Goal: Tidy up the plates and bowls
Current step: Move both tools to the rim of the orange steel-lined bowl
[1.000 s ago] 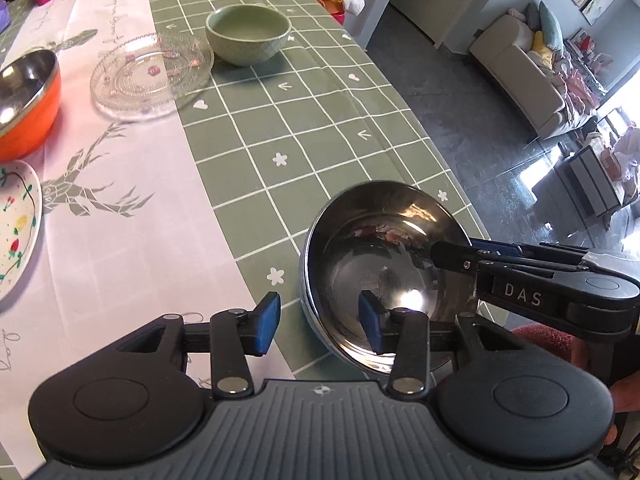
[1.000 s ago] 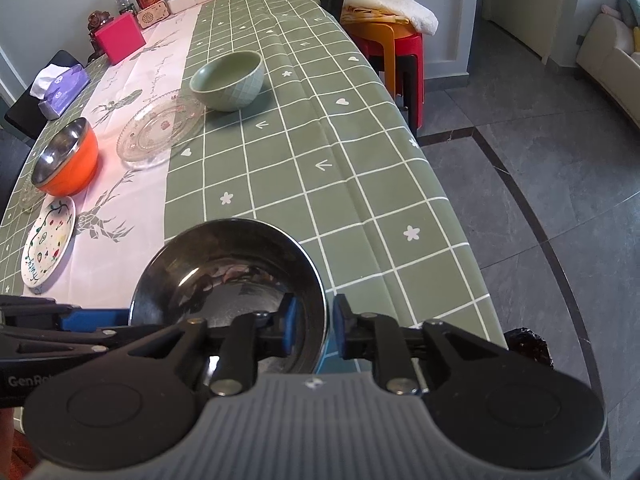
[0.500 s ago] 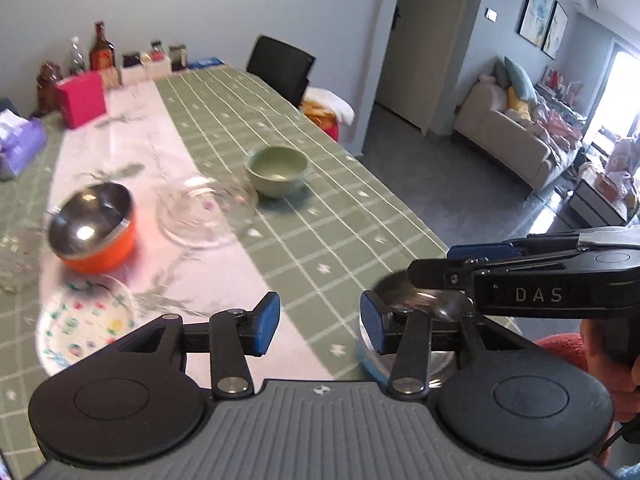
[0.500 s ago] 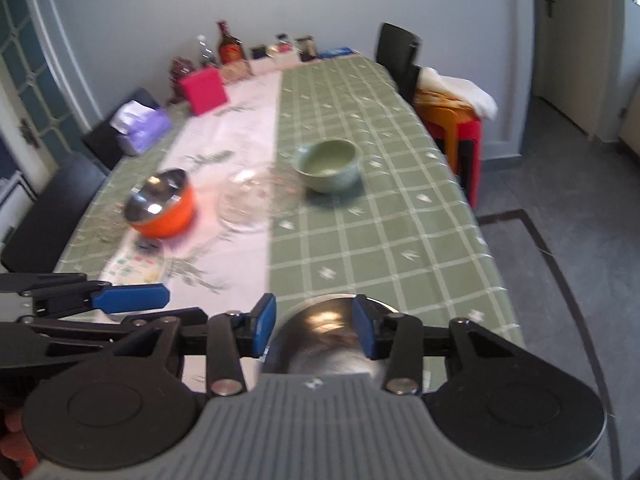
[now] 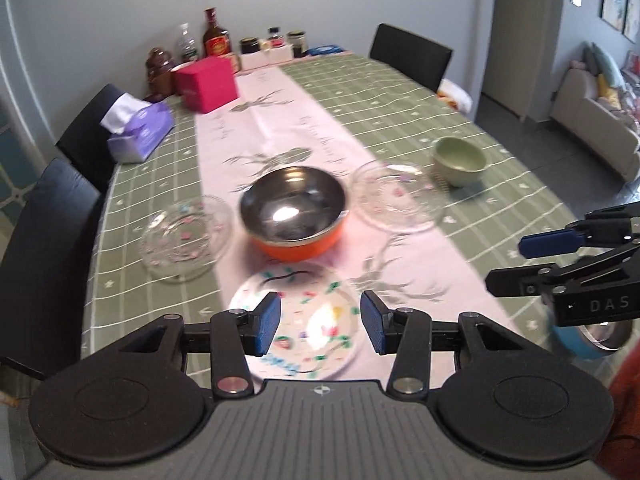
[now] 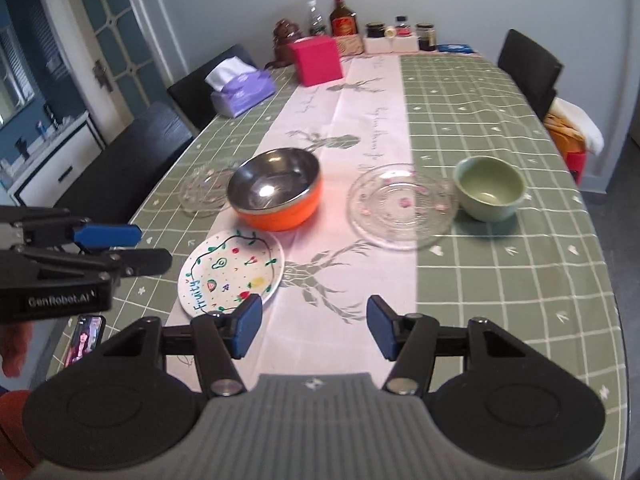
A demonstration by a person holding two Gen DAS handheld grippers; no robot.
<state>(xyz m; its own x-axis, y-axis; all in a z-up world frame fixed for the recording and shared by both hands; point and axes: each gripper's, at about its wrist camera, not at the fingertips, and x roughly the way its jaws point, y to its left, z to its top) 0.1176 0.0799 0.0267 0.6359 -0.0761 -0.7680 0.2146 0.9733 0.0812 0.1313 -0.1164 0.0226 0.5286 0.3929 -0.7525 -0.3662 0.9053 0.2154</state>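
We have barely begun: the orange bowl (image 6: 276,192) sits mid-table, the fruit plate (image 6: 232,272) at its six o'clock, the glass plate (image 6: 402,204) and green bowl (image 6: 490,188) (unstacked) at three. The left gripper (image 5: 320,322) gapes empty, and the right gripper (image 6: 314,326) is empty, its jaws opening.

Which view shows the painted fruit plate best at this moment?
The right wrist view. There the fruit plate lies sharp and nearly whole on the table, with its drawings and lettering readable; only its near edge sits behind a finger. In the left wrist view the same plate is blurred and partly cut off by the left gripper.
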